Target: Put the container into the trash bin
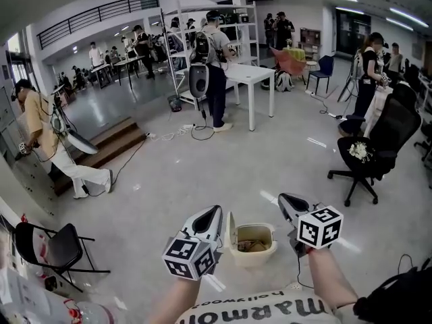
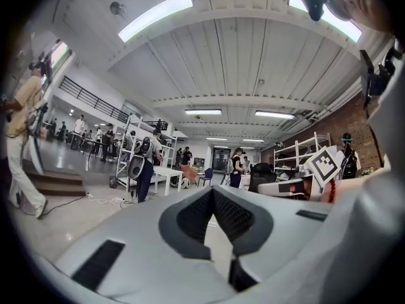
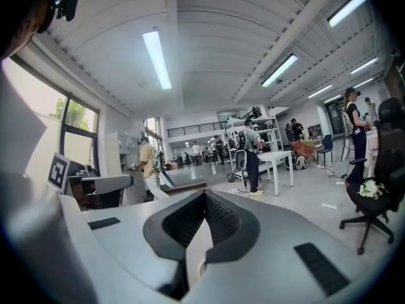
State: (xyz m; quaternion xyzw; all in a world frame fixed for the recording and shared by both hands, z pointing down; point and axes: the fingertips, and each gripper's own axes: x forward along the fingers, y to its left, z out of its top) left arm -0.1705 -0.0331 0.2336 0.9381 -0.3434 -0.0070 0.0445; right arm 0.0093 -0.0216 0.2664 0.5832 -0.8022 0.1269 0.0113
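Note:
A cream trash bin (image 1: pixel 236 248) stands on the grey floor just in front of me, its lid tipped up, with tan and brownish contents (image 1: pixel 252 246) inside; I cannot tell a container among them. My left gripper (image 1: pixel 214 212) hovers just left of the bin and my right gripper (image 1: pixel 286 198) just right of it. Both point forward, about level. In the left gripper view the left gripper (image 2: pixel 213 190) has its tips together with nothing between them. The right gripper (image 3: pixel 204 194) is likewise shut and empty in its own view.
A black office chair (image 1: pixel 378 150) carrying white flowers (image 1: pixel 360 151) stands at the right, and a black folding chair (image 1: pixel 57 247) at the near left. Farther off are a white table (image 1: pixel 251 75), wooden steps (image 1: pixel 111 144), floor cables and several people.

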